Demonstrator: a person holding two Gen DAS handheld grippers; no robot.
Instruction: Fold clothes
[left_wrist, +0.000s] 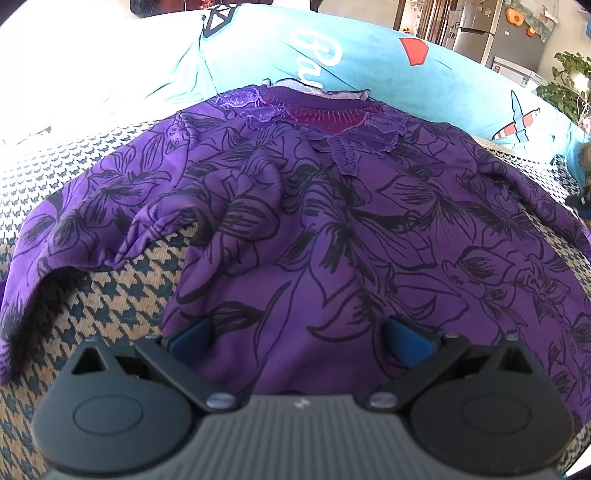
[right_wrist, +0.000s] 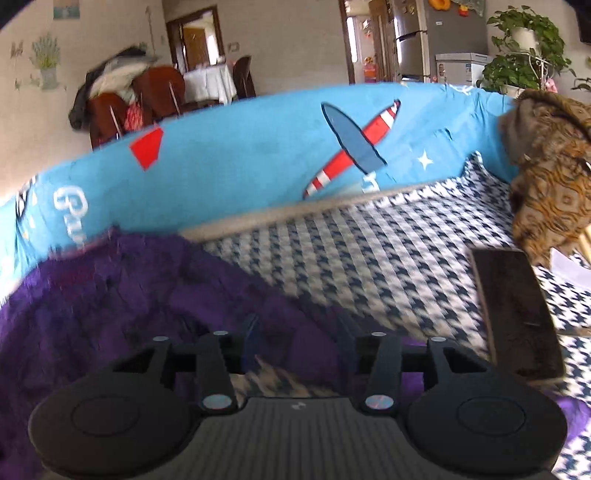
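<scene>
Beyond the blue sofa cover (right_wrist: 240, 162) stand wooden chairs (right_wrist: 155, 96), a steel fridge (right_wrist: 439, 37) and leafy plants (right_wrist: 524, 48).

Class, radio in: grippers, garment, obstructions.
Left gripper open over purple top, not gripping. Right gripper open, empty, at the top's edge. Top spread flat, unfolded. Dark flat object lies beside it.

A blouse (left_wrist: 332, 229) lies spread on a patterned sofa seat (left_wrist: 110, 302), collar toward the cushion (left_wrist: 369, 66) behind it. To its right on the seat lies a flat box (right_wrist: 517, 314), with a bundled garment (right_wrist: 550, 166) beyond.

A houndstooth-covered sofa seat (left_wrist: 122, 295) carries a purple floral top (left_wrist: 332, 229), spread flat. A dark flat object (right_wrist: 517, 314) lies on the seat, apart from the top.
</scene>
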